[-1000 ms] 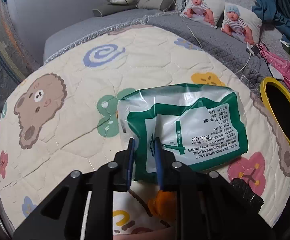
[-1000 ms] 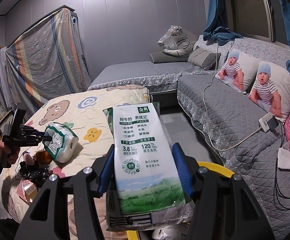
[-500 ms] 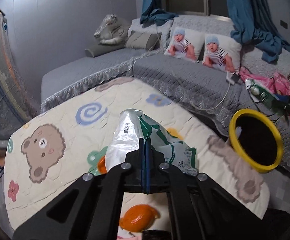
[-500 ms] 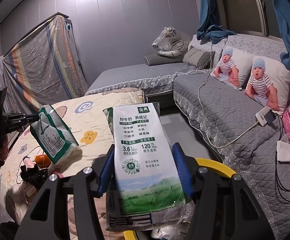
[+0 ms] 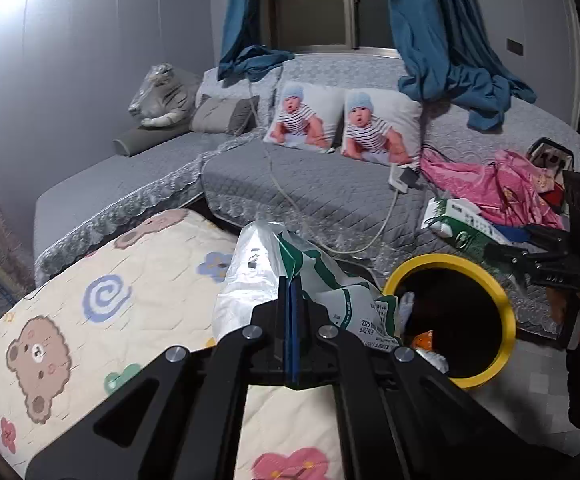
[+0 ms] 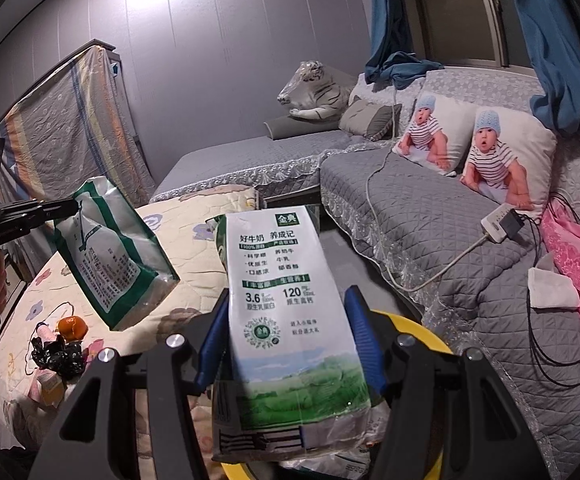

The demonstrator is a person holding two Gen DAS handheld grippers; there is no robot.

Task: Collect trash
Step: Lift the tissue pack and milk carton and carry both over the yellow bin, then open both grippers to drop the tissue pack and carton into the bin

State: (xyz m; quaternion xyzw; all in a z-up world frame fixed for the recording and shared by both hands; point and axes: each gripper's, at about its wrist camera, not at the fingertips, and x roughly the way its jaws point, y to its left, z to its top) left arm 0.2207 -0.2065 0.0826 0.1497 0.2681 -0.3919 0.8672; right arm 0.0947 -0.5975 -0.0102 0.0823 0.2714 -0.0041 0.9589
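Collecting under way, roughly midway by the look of it. Pinching the limp green-and-white plastic bag (image 5: pixel 314 280) in the left gripper (image 5: pixel 290 312), jaws fully together on a fold of crinkly film, bag dangling clear of the quilt and hanging just beside the yellow-rimmed bin (image 5: pixel 506 320). Gripping the milk carton pack (image 6: pixel 290 312) in the right gripper (image 6: pixel 290 344), blue pads (image 6: pixel 364 344) pressing both flat sides at a middling spread, pack poised above the bin's yellow rim (image 6: pixel 422 328). Already sitting inside the dark bin mouth: some wrappers, 1 orange scrap (image 5: pixel 422 340), details too dim to tell. Still waiting on the cartoon-print quilt (image 6: pixel 194 248): 1 small orange fruit or peel (image 6: pixel 72 328), 1 crumpled black glossy bag (image 6: pixel 58 354), a few small pink and orange cartons (image 6: pixel 46 388). Noting textures: bag thin, translucent, creasing easily; pack boxy, glossy shrink-wrap over stiff card; quilt soft and stitched; bin round, smooth plastic rim.
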